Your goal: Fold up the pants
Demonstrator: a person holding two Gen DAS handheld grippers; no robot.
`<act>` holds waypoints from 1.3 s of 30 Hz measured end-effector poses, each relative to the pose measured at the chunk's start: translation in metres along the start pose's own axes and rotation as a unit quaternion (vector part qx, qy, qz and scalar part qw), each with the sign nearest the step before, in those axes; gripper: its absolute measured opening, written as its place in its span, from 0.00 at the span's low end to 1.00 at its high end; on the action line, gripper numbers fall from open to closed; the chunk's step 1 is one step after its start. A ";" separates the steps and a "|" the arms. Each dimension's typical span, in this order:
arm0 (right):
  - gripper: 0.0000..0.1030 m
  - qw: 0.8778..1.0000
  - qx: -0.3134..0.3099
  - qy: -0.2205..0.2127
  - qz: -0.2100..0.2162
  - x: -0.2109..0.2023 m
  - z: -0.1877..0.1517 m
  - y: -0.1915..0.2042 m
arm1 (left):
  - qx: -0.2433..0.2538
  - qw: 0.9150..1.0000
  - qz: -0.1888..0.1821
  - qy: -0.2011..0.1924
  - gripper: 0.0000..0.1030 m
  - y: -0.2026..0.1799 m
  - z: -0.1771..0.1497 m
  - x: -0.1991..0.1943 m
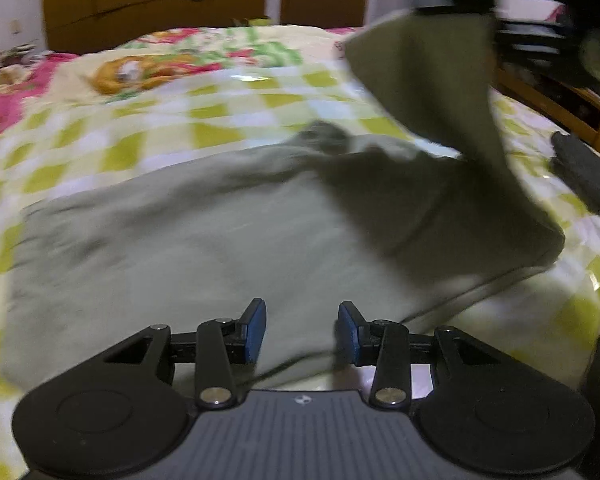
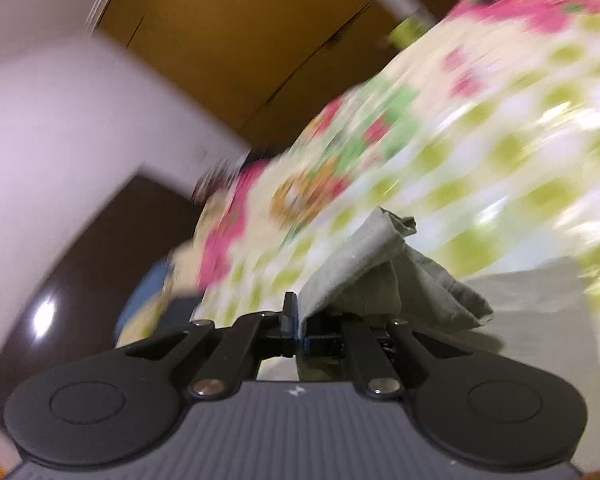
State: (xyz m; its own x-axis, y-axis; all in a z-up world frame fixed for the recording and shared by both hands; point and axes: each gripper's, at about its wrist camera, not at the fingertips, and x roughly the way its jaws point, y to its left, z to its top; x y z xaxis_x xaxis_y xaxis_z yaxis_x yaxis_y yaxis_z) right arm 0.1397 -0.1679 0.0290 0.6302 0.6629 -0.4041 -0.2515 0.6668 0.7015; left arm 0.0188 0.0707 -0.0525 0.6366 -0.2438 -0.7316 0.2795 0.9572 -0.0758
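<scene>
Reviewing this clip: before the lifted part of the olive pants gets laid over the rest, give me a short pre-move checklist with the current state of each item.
1. Right tongs clamped on the olive-green cotton pants: ok, a bunched edge of the cloth sits pinched between shut fingers.
2. Lifted flap clear of the bed: ok, it hangs in the air from the right tongs.
3. Left tongs free to help: ok, open with nothing between the fingers, above the flat part of the pants.
4. Flat part smooth: cannot tell, the pictures are blurred; a rumpled ridge shows at its far edge.
5. Green-and-white checked bedspread free of clutter on the landing side: ok where visible.
</scene>
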 end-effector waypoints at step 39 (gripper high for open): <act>0.16 0.861 -0.471 0.179 -0.068 0.169 -0.202 0.162 | -0.110 0.993 -0.015 -0.037 0.55 0.088 -0.058 -0.069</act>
State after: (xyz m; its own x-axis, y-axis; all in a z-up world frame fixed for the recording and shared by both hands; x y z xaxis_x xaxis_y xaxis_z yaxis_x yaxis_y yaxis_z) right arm 0.0572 0.1209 -0.0446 0.4763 0.5063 -0.7188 -0.7837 0.6151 -0.0860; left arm -0.0422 0.1805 -0.0473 0.6837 -0.2748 -0.6761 0.1403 0.9586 -0.2478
